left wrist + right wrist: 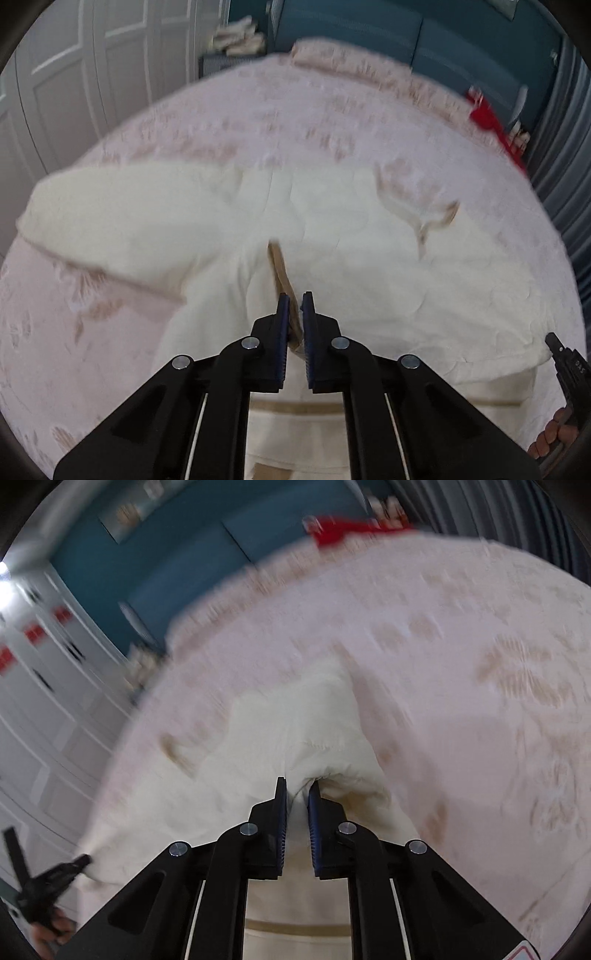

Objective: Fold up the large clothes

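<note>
I've got a cream garment (280,221) spread across the pink patterned bedspread (258,122), one sleeve-like part stretched out to the left in the left wrist view, tan trim running along an edge. My left gripper (295,299) is clamped on a fold of that garment — the tan-edged strip sits pinched between the blue pads (282,332), jaws nearly together. My right gripper (297,786) is clenched on a bunched ridge of the same cream cloth, fabric puckering just past the fingertips. Both views are motion-blurred, so fine detail of the cloth is hard to read.

From the right wrist view the left gripper shows at the lower left edge, tip touching the garment's border, a bit of the person's hand (55,930) under it. From the left wrist view the right gripper pokes in at the lower right edge with fingers (552,432) wrapped on its handle.

Background — teal headboard (388,29) behind the bed, white panelled wardrobe doors (74,74) to the left, a red item (487,114) at the far right edge of the bed, a heap of pale cloth (238,37) near the headboard.
</note>
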`<action>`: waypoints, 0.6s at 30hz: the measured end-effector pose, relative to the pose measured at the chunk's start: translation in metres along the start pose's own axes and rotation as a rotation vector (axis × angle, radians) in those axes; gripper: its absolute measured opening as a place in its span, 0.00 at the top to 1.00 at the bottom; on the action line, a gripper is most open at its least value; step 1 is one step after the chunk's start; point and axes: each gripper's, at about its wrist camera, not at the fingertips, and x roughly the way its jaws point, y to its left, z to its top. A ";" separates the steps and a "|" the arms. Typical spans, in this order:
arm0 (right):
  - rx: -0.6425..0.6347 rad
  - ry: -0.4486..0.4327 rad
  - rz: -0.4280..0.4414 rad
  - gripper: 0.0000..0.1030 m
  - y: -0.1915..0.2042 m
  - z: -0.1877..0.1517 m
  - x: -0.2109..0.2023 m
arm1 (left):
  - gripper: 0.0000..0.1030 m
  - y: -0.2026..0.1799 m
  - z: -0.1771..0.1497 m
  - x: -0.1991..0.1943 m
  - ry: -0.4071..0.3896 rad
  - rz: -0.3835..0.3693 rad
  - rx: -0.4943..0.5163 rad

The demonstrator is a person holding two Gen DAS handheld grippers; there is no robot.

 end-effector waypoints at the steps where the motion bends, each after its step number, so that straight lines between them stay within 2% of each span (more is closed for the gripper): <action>1: -0.010 0.051 -0.042 0.90 -0.007 -0.008 0.016 | 0.94 -0.001 -0.011 0.015 0.034 0.022 0.013; 4: -0.064 0.082 -0.100 0.90 -0.012 -0.024 0.032 | 0.94 0.000 -0.035 0.044 0.087 0.062 0.016; 8: -0.086 0.091 -0.134 0.88 -0.009 -0.022 0.034 | 0.93 -0.004 -0.046 0.050 0.033 0.106 0.041; 9: -0.077 0.091 -0.136 0.85 -0.010 -0.023 0.034 | 0.93 -0.006 -0.048 0.049 0.023 0.114 0.050; 12: -0.013 0.045 -0.163 0.79 -0.013 -0.029 0.009 | 0.93 -0.009 -0.055 0.046 -0.024 0.132 0.075; 14: -0.037 -0.038 -0.196 0.76 0.005 -0.032 -0.019 | 0.93 -0.009 -0.057 0.048 -0.048 0.138 0.079; 16: -0.100 -0.061 -0.130 0.76 0.033 -0.036 -0.033 | 0.93 -0.010 -0.060 0.045 -0.068 0.140 0.078; 18: -0.196 -0.032 -0.065 0.76 0.069 -0.042 -0.031 | 0.93 -0.008 -0.062 0.045 -0.078 0.135 0.073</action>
